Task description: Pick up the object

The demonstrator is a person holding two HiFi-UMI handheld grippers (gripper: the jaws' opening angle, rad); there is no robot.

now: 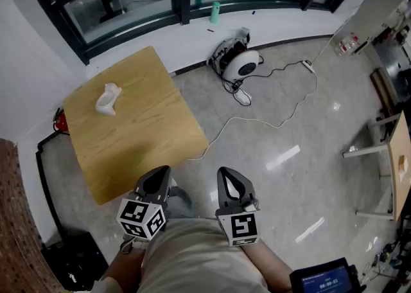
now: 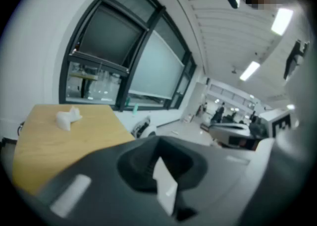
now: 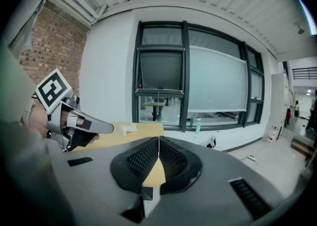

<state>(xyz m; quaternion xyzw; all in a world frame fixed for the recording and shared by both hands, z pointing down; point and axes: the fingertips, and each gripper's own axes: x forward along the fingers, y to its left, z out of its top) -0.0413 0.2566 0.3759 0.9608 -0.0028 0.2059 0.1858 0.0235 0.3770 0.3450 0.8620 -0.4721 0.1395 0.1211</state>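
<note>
Jaws are pressed together on left gripper [image 1: 157, 177] and right gripper [image 1: 230, 179], both held beside the table's [image 1: 144, 132] near edge, well apart from the object [image 1: 108, 99].

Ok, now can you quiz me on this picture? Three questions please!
1. True or false: the white object lies on the wooden table.
2. Pick one. The jaws of the left gripper and the right gripper are: A) both open, B) both shut, C) one open and one shut.
3. What colour is the bottle standing on the white ledge under the window?

Key: 1 true. 2 B, and neither holds anything. 3 green.
</note>
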